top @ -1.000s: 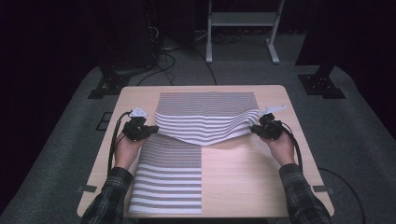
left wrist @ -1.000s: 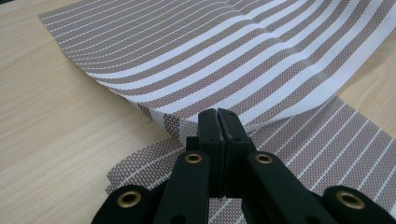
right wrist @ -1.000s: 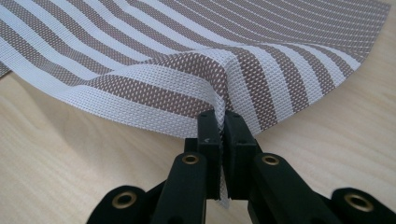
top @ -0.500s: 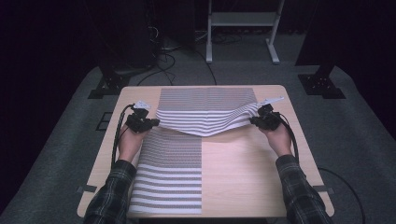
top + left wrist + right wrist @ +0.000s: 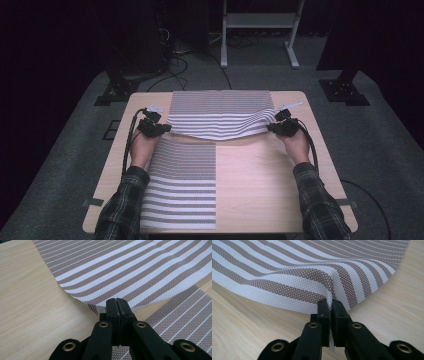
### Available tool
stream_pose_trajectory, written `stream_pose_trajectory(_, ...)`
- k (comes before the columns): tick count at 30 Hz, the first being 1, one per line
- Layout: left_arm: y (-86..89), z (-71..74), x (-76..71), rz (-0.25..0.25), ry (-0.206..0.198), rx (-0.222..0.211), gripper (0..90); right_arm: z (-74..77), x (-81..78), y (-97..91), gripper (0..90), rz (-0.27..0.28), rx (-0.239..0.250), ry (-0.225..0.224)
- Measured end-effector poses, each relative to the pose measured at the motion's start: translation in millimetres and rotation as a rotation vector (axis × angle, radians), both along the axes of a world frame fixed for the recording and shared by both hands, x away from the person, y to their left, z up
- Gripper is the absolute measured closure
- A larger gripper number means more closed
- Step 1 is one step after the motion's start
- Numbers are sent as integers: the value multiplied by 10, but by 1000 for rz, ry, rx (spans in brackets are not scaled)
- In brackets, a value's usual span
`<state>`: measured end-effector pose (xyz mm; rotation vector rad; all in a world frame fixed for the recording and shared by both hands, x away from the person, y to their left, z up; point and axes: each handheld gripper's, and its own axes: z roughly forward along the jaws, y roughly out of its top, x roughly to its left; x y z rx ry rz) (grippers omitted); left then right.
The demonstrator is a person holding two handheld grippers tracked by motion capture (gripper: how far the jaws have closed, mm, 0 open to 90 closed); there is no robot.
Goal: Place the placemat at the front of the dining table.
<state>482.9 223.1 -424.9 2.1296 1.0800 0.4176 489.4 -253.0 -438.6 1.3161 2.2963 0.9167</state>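
Woven striped mats on a pale wood table (image 5: 260,175), two of them. L to R from above: left gripper (image 5: 161,128) at the table's left side w/ its cable looping back to a plaid sleeve (image 5: 122,210); near mat (image 5: 185,185) flat on the front-left part of the table; far mat (image 5: 220,117) across the back, its front edge lifted at both corners; right gripper (image 5: 274,128) at the right side. Two grippers, two hands, one per corner.

Left gripper view adds what the high view can't: jaws pressed together on the far mat's corner, near mat visible beneath at lower right. Right gripper view shows the weave close up, the mat's edge creased and pinched between its closed jaws, bare wood around.
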Motion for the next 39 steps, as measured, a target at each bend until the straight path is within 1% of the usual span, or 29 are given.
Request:
stream_pose_trajectory(2,-1,-16,10,4,1,13,898,-26,13,-4,860,-2,3,6)
stream_pose_trajectory(5,0,-47,25,9,6,20,898,-43,17,-2,858,0,5,13)
stream_pose_trajectory(8,-9,-82,29,11,10,27,897,-59,22,8,847,5,-3,12)
stream_pose_trajectory(11,-9,-106,28,12,8,42,895,-84,26,14,840,8,-12,23)
stream_pose_trajectory(13,-5,-122,31,14,10,42,894,-104,28,20,831,7,-12,31)
stream_pose_trajectory(18,2,-151,29,14,17,52,878,-145,39,42,793,5,-37,45)
stream_pose_trajectory(20,10,-155,21,24,5,56,847,-149,42,38,766,-3,-39,45)
stream_pose_trajectory(22,29,-149,13,34,-9,56,807,-146,44,25,725,-8,-28,48)
stream_pose_trajectory(23,39,-143,9,40,-15,55,783,-144,43,19,701,-10,-31,44)
stream_pose_trajectory(25,58,-125,5,45,-22,46,723,-137,42,15,631,-10,-16,48)
stream_pose_trajectory(28,68,-89,-11,47,-39,45,648,-120,33,28,536,-8,-27,38)
stream_pose_trajectory(30,73,-64,-23,51,-50,43,593,-102,22,38,497,-12,-28,28)
stream_pose_trajectory(32,86,-45,-29,52,-50,26,526,-81,13,41,460,-16,-20,20)
stream_pose_trajectory(34,102,-31,-33,54,-48,18,468,-59,4,39,438,-15,-15,17)
stream_pose_trajectory(37,125,-10,-38,60,-55,-3,444,-28,-9,28,423,-22,3,6)
stream_pose_trajectory(38,131,-3,-39,58,-57,-1,463,-22,-9,16,423,-24,12,2)
stream_pose_trajectory(39,135,0,-40,53,-55,-1,530,-16,-11,9,429,-32,22,2)
